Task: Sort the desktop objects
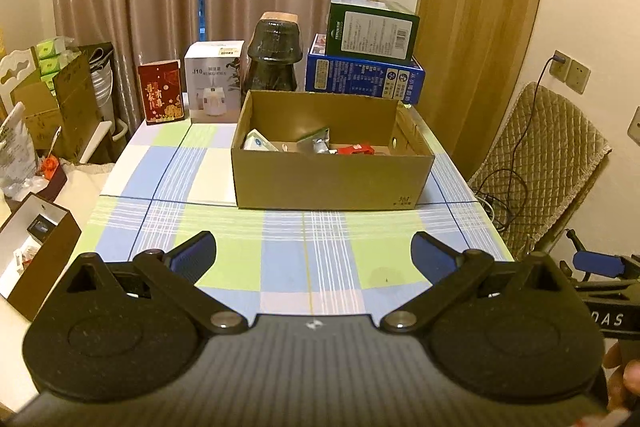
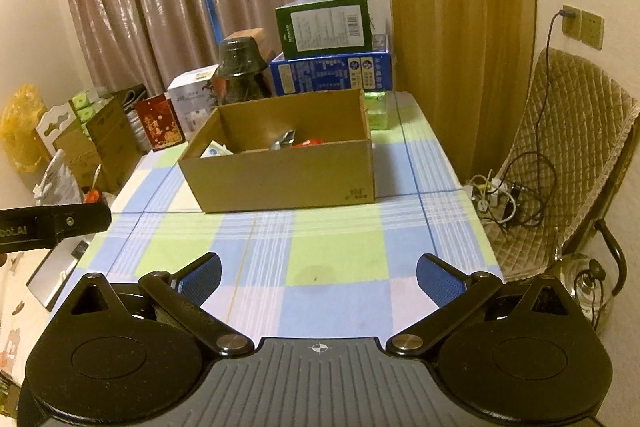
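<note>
left gripper (image 1: 314,254): fingers spread wide, empty, over the checked tablecloth (image 1: 280,247) in front of the cardboard box (image 1: 332,179) | right gripper (image 2: 318,277): fingers spread wide, empty, also in front of the box | small items incl. a red packet (image 1: 356,149): inside the box | blue carton (image 1: 364,77): behind the box

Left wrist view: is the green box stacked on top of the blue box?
Yes, the green box sits directly on the blue box behind the cardboard box.
</note>
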Action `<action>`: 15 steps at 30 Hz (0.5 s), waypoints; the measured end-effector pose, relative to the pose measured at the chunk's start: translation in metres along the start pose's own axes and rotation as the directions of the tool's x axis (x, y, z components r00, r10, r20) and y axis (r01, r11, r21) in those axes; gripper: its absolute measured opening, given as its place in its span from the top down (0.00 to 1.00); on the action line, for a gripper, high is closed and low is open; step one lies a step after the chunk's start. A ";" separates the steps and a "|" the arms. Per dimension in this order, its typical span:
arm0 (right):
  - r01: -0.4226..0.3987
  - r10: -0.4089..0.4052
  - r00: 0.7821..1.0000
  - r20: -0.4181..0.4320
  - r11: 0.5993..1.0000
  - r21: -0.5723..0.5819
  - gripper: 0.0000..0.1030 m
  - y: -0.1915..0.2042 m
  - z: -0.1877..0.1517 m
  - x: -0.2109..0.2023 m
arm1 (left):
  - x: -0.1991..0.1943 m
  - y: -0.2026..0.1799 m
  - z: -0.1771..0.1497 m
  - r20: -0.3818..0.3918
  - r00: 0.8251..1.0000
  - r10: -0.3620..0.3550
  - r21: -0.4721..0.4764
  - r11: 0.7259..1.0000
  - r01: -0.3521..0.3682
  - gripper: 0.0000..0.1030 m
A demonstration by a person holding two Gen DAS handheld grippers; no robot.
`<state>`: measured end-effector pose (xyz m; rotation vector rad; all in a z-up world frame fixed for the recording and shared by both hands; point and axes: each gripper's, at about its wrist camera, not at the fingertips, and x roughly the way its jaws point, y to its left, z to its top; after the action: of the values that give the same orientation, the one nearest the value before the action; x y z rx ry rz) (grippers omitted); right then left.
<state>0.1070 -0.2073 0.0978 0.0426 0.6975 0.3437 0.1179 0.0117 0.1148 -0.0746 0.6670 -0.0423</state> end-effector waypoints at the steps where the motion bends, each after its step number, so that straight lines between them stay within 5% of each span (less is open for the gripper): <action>1: 0.002 -0.002 1.000 0.000 1.000 0.000 0.02 0.001 -0.001 -0.001 | 0.000 0.001 -0.001 -0.004 1.000 0.000 -0.002 1.000 0.000 0.01; 15: -0.004 0.004 1.000 0.003 1.000 -0.005 0.02 0.007 -0.009 -0.012 | -0.006 0.005 -0.019 -0.030 0.999 0.012 -0.003 1.000 -0.012 0.01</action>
<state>0.0911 -0.2051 0.0996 0.0395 0.6940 0.3490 0.1018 0.0162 0.1031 -0.0733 0.6979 -0.0307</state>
